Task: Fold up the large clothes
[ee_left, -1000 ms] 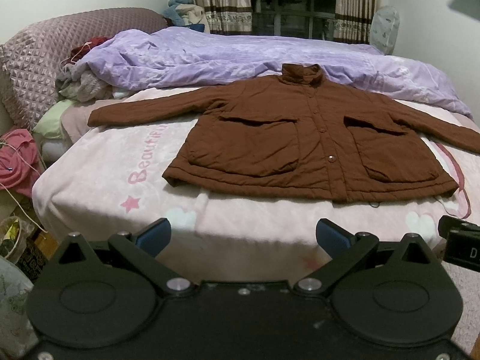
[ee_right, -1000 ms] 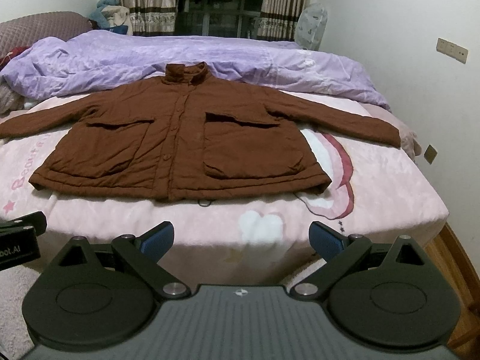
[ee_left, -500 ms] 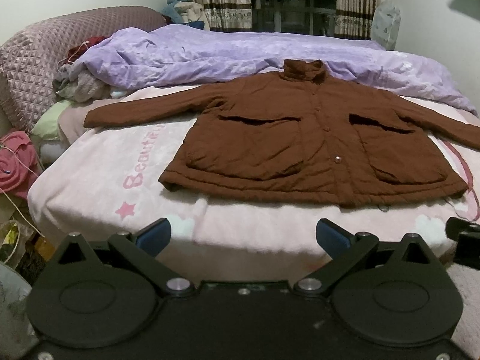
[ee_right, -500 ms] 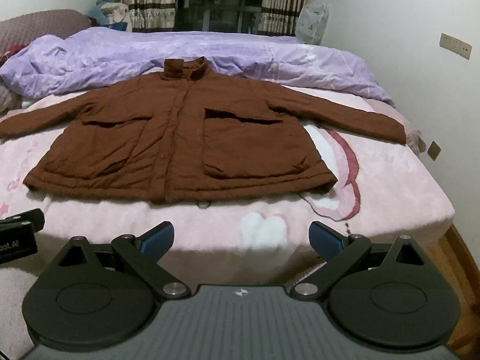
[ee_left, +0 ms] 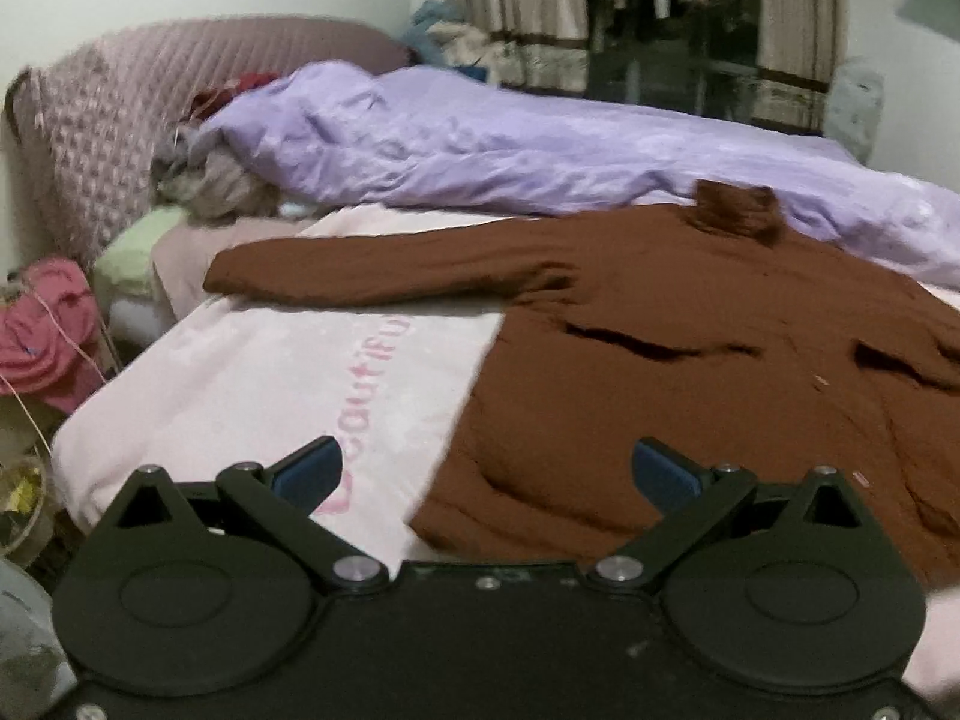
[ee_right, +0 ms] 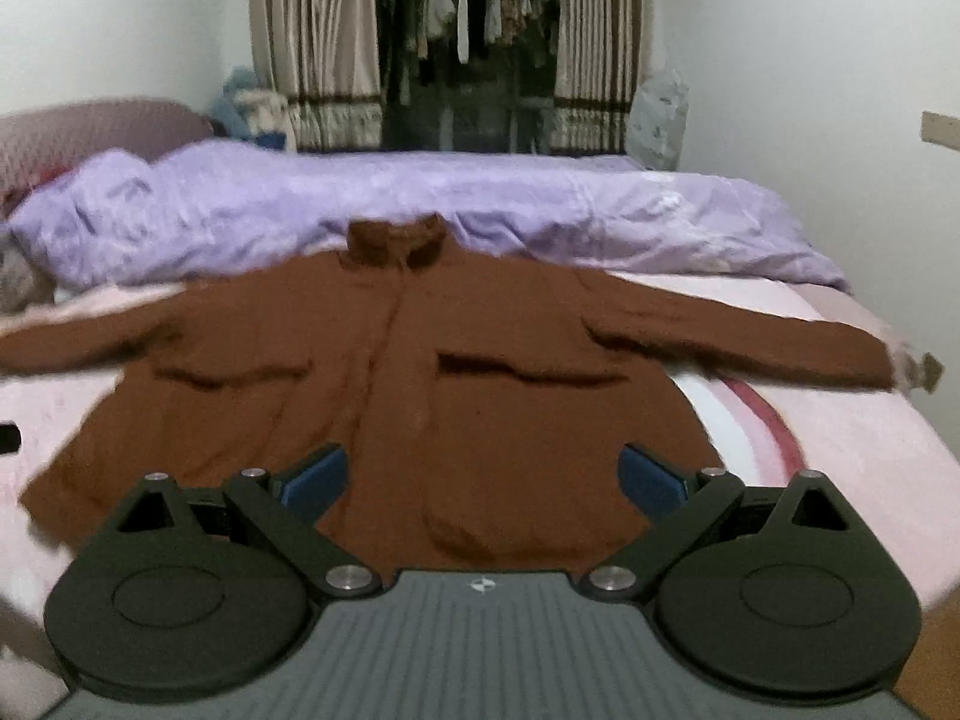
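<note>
Nearest us, the left tongs (ee_left: pixel 483 471) hang wide apart and empty, poised over the coat's (ee_left: pixel 690 372) near left hem corner, one blue pad (ee_left: pixel 309 468) above the pink sheet (ee_left: pixel 288 372) and the other above brown cloth. The right tongs (ee_right: pixel 483 477) gape just as wide, nothing in them, low over the middle of the hem. Neither looks to be touching fabric, though the blur makes that hard to call.

The coat itself lies face up and flat on the bed, front shut, two big patch pockets (ee_right: pixel 522 372) showing, hem toward us, collar (ee_right: pixel 396 237) away. Spread like this it's ready for folding, I'd say: every edge is easy to reach and nothing is doubled under.

Out to the sides, both sleeves run straight. The left sleeve (ee_left: pixel 372 270) reaches toward the pillows, the right sleeve (ee_right: pixel 744 330) toward the wall side of the bed. My guess is a sleeve or a side panel gets folded in first, so each tong needs a clean bite on an edge; this padded cloth looks thick and could slip from a shallow pinch.

Behind the collar, a purple quilt (ee_right: pixel 420 210) is pushed back in a heap, clearing room. Beyond that, curtains (ee_right: pixel 318 54) and a rail of hanging clothes.
</note>
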`<state>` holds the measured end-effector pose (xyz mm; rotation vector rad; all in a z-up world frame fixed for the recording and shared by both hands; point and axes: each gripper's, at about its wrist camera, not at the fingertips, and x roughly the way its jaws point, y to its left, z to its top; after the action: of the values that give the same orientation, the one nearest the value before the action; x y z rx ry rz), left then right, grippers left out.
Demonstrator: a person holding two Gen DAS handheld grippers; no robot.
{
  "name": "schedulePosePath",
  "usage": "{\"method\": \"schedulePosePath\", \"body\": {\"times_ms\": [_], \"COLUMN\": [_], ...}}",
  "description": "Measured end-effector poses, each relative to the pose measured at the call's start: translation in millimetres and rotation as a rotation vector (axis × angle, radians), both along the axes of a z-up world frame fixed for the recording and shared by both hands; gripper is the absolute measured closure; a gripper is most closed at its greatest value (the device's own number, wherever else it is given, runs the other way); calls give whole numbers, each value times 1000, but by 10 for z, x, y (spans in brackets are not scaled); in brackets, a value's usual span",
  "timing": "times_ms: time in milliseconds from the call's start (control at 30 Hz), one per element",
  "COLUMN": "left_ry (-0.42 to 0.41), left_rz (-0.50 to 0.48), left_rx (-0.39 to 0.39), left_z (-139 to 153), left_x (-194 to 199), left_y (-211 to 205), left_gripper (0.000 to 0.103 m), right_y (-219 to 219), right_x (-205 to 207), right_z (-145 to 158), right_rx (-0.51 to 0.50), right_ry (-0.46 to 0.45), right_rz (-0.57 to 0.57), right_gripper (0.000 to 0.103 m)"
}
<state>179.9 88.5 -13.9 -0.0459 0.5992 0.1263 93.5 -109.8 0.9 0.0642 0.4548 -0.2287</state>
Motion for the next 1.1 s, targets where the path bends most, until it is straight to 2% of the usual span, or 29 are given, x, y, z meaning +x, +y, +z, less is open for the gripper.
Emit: {"method": "schedulePosePath", "body": {"times_ms": [133,267,400,500,600,733,833,933,1100], "left_ry": [-6,-20,-36,-46,-67,-77,-69,-99,-146], "left_rz": [76,163,257,353,422,491,527,539,565], "left_rx": [-116,-209,-306,-409,-530,-624,-618,-604,-636], "left_z": [-60,-145,-268,-394,-535,-716,-795,-818,-840], "left_x": [562,1074,1530,1789,2029,2285,2480,2626,2755], "left_y": [559,1172,1792,2222,2594,2866,2985,3071,3218], "left_gripper": [0,0,16,17,27,30,34,34,34], "right_y": [-135,-235,-281,-266,-207,-127,-78,-55,-36], "right_x": [334,751,1093,1300,1460,1696,1852,1976,2159], "right_z": [51,22,-71,-147,-220,-289,-349,-426,-572], "right_rx": [14,-6,-8,-16,-21,-48,-65,-71,-76], "right_ry": [-47,-9,28,59,87,118,137,157,195], "right_rz": [-16,-50,-75,-94,-88,-73,-68,-67,-61], "right_gripper": [0,0,0,0,0,0,0,0,0]}}
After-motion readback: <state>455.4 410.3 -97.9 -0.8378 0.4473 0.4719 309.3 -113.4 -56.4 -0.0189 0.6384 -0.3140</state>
